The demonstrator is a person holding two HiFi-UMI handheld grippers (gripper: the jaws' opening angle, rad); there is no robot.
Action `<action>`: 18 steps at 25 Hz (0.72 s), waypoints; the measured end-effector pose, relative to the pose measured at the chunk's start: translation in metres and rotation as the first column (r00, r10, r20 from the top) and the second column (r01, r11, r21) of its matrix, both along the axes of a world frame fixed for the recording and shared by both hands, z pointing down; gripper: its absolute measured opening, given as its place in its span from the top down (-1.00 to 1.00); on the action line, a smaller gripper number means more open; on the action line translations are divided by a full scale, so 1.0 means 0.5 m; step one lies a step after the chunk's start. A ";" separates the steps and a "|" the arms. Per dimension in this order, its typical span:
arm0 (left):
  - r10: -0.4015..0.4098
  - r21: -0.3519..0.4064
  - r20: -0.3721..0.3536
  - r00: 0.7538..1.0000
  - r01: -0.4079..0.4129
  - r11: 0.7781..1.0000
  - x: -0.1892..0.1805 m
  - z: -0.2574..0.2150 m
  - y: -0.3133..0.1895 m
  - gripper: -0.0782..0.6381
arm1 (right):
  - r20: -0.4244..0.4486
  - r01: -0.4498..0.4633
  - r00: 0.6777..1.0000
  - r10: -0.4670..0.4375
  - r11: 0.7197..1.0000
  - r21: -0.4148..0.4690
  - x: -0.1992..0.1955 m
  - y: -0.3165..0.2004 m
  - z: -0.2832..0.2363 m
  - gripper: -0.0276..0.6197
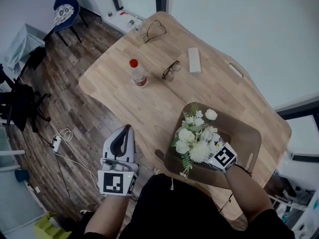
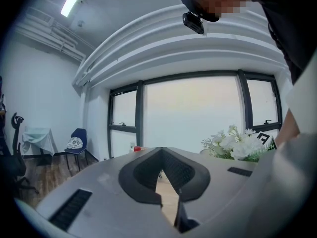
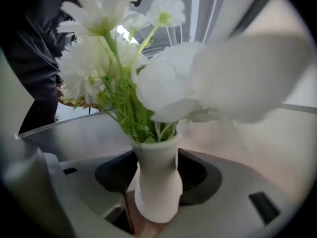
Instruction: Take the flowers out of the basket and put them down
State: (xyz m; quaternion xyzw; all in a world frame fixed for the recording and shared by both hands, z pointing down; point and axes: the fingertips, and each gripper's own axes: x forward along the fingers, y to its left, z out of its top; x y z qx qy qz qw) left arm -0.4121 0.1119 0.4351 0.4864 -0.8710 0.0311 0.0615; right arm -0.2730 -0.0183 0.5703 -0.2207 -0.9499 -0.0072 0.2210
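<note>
A bunch of white flowers (image 1: 198, 136) with green leaves stands in a small white vase (image 3: 157, 182), inside the brown basket (image 1: 245, 139) at the near right of the wooden table (image 1: 149, 103). My right gripper (image 1: 208, 152) reaches in from the near side. In the right gripper view the right gripper (image 3: 156, 180) has its jaws wide on either side of the vase's body, and I see no squeeze. My left gripper (image 1: 126, 129) hovers off the table's near left edge, shut and empty. The flowers (image 2: 237, 143) show at the right of the left gripper view.
On the table's far half lie a red-capped bottle (image 1: 137, 73), a pair of glasses (image 1: 171, 69), a white block (image 1: 194, 59) and a second pair of glasses (image 1: 153, 31). A blue chair (image 1: 65, 9) and floor cables (image 1: 62, 138) are to the left.
</note>
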 end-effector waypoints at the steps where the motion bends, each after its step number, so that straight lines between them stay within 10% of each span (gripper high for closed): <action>1: -0.006 -0.004 0.001 1.000 0.006 1.000 -0.001 -0.001 0.007 0.77 | 0.006 0.003 1.000 -0.002 1.000 -0.004 -0.007 0.006 -0.004 0.12; 18: 0.022 0.027 0.048 0.999 -0.024 0.999 0.009 -0.054 0.004 0.77 | 0.039 -0.056 0.998 0.056 0.998 -0.004 -0.012 -0.002 -0.090 0.13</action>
